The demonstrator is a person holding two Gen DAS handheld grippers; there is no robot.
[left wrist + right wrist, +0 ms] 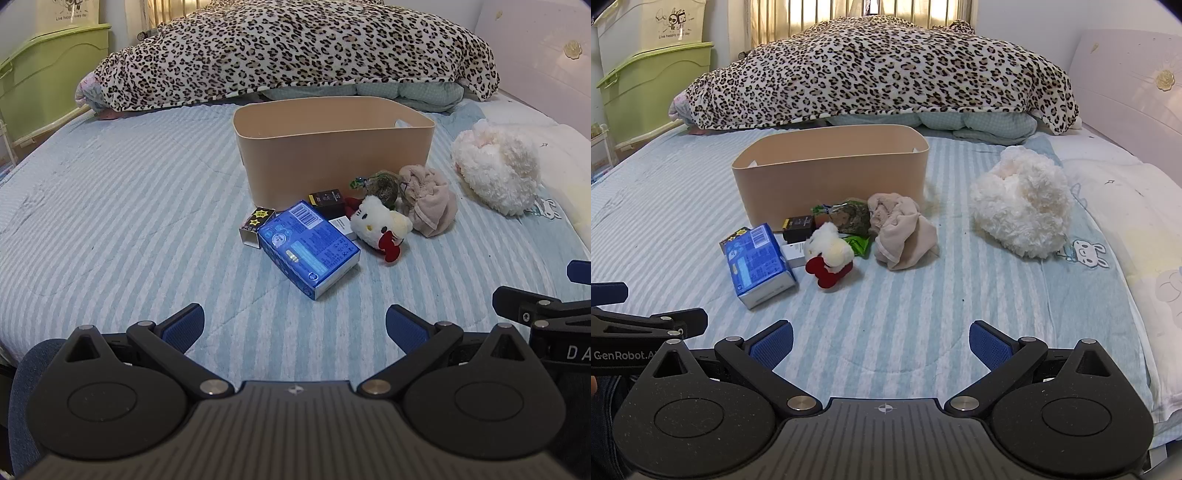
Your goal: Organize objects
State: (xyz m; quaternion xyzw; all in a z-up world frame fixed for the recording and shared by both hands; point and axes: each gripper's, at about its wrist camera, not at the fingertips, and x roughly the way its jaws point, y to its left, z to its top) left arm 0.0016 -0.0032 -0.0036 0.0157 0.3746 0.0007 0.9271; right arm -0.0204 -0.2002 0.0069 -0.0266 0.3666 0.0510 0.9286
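A tan plastic bin [334, 151] [831, 173] stands on the striped bed. In front of it lies a pile: a blue box [308, 247] [757, 264], a small star-printed box [256, 225], a black box [327, 201] [799, 227], a small white box [341, 225] [794, 254], a white plush toy with a red bow [380, 225] [831, 254], a green-brown packet [382, 186] [849, 218] and a crumpled beige cloth [430, 203] [901, 232]. My left gripper [295, 325] is open and empty, well short of the pile. My right gripper [881, 341] is open and empty too.
A fluffy white plush [498, 166] [1023, 206] lies right of the pile. A leopard-print blanket [295, 51] [879, 70] is heaped behind the bin. Green storage boxes [48, 77] [653, 85] stand left of the bed, a pale headboard [1126, 92] at right.
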